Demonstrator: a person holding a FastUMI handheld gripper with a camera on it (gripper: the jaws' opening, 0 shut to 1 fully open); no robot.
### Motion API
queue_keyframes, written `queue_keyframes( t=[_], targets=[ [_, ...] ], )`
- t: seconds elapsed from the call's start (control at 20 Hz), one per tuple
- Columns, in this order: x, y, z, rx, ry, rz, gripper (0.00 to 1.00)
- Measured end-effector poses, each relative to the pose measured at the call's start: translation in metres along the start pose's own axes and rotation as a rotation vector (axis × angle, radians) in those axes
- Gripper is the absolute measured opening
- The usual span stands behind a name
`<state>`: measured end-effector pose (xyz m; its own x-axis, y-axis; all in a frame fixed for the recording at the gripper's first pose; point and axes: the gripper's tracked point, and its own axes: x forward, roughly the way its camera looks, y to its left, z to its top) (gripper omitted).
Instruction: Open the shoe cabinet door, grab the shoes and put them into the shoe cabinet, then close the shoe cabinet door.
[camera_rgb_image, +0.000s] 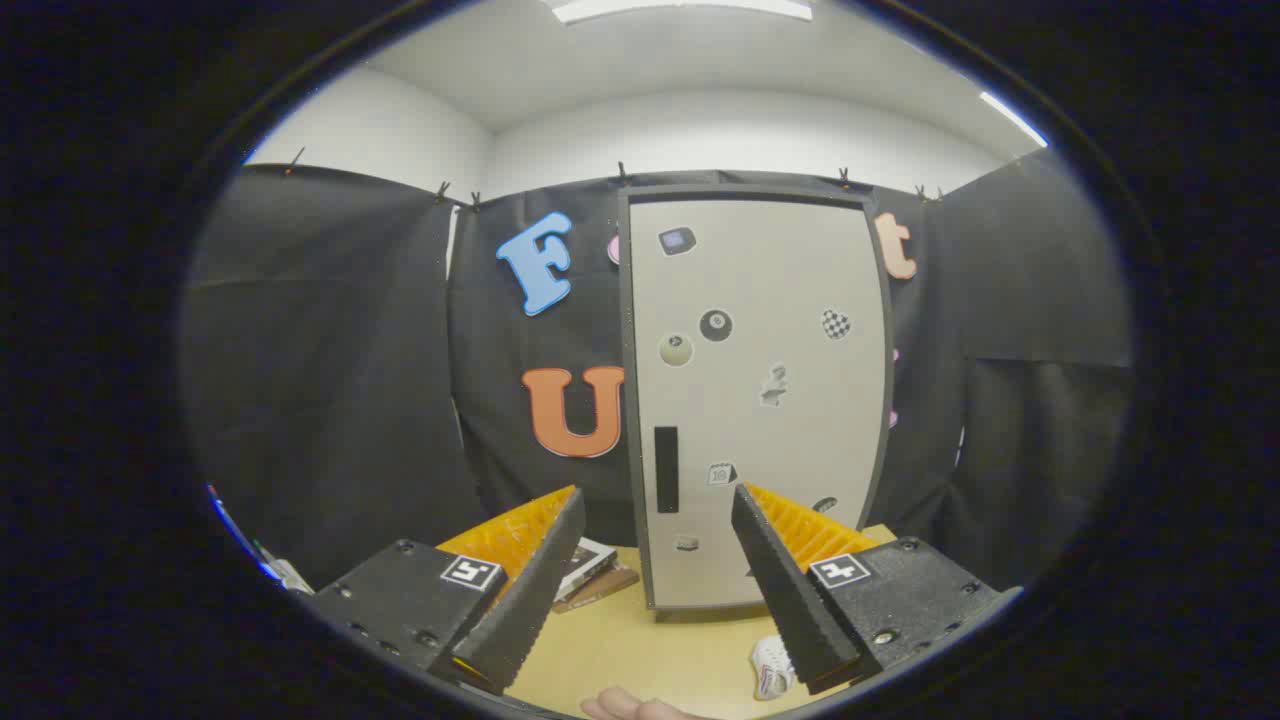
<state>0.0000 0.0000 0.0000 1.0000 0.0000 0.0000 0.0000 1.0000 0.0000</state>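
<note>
Pale grey board is making up the tall shoe cabinet (760, 400), which is standing upright on the light wooden tabletop (650, 650), just beyond the fingers and backing onto the black cloth wall. Its flat door (790, 300) is sitting shut inside a dark frame, dotted with small stickers, among them a black billiard-ball sticker (715, 325) and a checkered one (836, 323). A dark vertical handle slot (666, 469) is showing near the door's left edge, low down.

Nearer in, the hand-held gripper (658, 510) is hovering with its two fingers spread wide, nothing between them, the cabinet's lower left part framed in the gap. Beside the cabinet's left foot a small flat book or booklet (590, 570) is lying on the table. A white sneaker (772, 668) is resting on the tabletop close to the right finger, partly hidden by it. At the near edge a person's fingertips (625, 706) are just peeking in.

The door is looking like a light, stiff panel that should swing easily; the slot is probably the only purchase, so one finger hooked into it is likely the way to pull, gently, since a tall narrow cabinet may tip or slide. The sneaker is appearing soft and light, likely yielding under a squeeze; pinching it across the collar or the heel should be holding better than across the smooth toe.
</note>
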Motion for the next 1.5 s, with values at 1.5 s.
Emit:
queue_keyframes(
  t=[1.5],
  targets=[
    [0.194, -0.017, -0.037, -0.028, 0.072, -0.049, 0.97]
  ],
)
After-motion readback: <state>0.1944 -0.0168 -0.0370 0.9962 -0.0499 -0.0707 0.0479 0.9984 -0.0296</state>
